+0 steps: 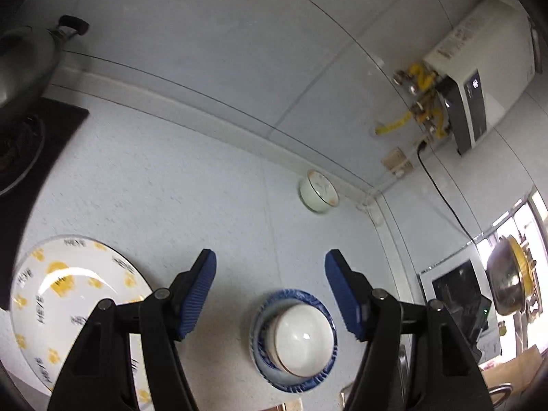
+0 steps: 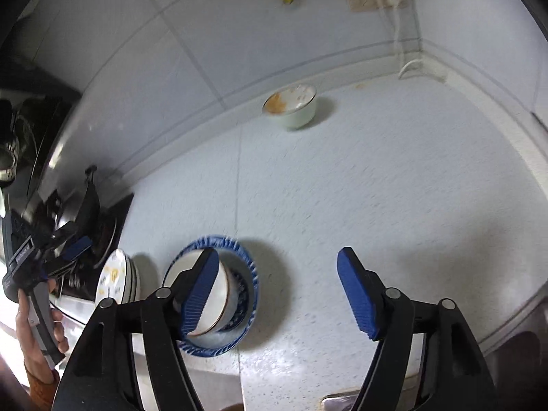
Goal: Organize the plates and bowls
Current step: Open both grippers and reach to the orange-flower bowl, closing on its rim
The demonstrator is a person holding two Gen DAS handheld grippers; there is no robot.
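A white bowl [image 1: 303,337] sits inside a blue-patterned bowl [image 1: 267,370] on the counter; both show in the right wrist view, white bowl [image 2: 215,303] in blue bowl [image 2: 248,287]. A stack of white plates with yellow prints [image 1: 51,294] lies to the left, also in the right wrist view [image 2: 114,279]. A small white bowl with orange residue [image 1: 318,193] stands by the back wall [image 2: 291,106]. My left gripper [image 1: 270,291] is open and empty above the counter. My right gripper [image 2: 278,291] is open and empty, its left finger in front of the stacked bowls.
A black stove with a pan [image 1: 20,78] is at the left [image 2: 85,212]. A gas water heater [image 1: 479,78] hangs on the wall. A sink edge [image 2: 513,349] is at the right. The left gripper shows in the right wrist view [image 2: 77,248].
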